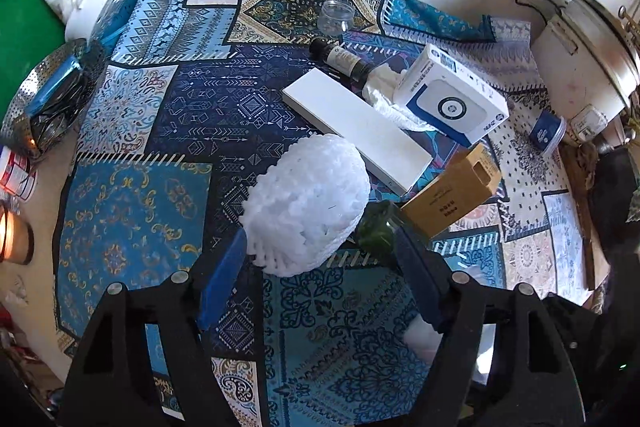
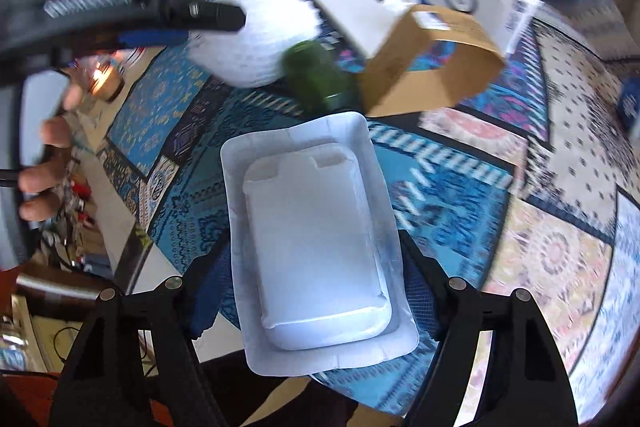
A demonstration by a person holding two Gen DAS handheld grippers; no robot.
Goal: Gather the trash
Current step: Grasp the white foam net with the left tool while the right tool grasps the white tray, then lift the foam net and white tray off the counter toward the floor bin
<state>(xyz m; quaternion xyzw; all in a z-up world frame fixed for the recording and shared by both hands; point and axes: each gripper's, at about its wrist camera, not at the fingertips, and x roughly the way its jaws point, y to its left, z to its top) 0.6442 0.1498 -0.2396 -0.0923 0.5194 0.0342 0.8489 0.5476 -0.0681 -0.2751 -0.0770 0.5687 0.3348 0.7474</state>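
My left gripper (image 1: 320,255) is open, its blue fingers on either side of a white foam fruit net (image 1: 308,203) lying on the patterned cloth (image 1: 136,219). A green glass bottle (image 1: 378,233) lies just right of the net. My right gripper (image 2: 312,255) is shut on a white moulded packaging tray (image 2: 316,239), held above the cloth. The net (image 2: 256,39), the green bottle (image 2: 320,75) and the left gripper's body (image 2: 120,15) show at the top left of the right wrist view.
A long white box (image 1: 356,131), a brown carton (image 1: 452,191), a white-and-blue box (image 1: 452,95), crumpled tissue (image 1: 392,103), a dark bottle (image 1: 340,59) and a clear jar (image 1: 336,17) lie beyond. A metal colander (image 1: 48,95) stands left, a white cooker (image 1: 580,59) right.
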